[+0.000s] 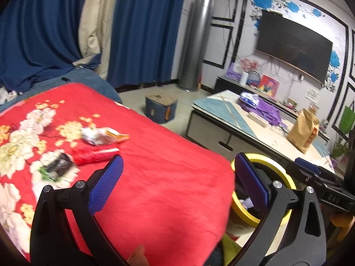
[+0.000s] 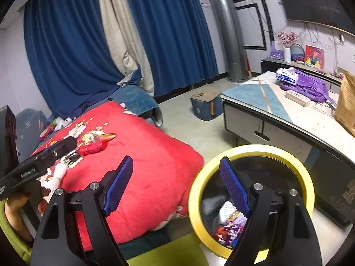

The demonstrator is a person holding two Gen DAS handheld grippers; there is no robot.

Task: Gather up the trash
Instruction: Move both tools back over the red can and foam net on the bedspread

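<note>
Three pieces of trash lie on the red flowered blanket [image 1: 166,177]: a white-and-orange wrapper [image 1: 102,135], a red packet [image 1: 94,155] and a dark wrapper [image 1: 58,165]. My left gripper [image 1: 178,163] is open and empty, just this side of the red packet. My right gripper [image 2: 177,163] is open and empty too, straddling the blanket's corner and the yellow-rimmed bin [image 2: 306,177], which holds several wrappers [image 2: 228,223]. In the right wrist view the trash shows as the red packet [image 2: 93,148] and the orange-tipped wrapper [image 2: 104,137] beyond the other gripper's black body.
A low table [image 2: 250,93] with a purple bag [image 2: 310,86] and a brown paper bag [image 1: 304,130] stands right of the bin. A blue stool [image 2: 206,106] sits on the floor beyond. Blue curtains [image 2: 173,33] and a grey column unit [image 2: 230,40] line the back wall.
</note>
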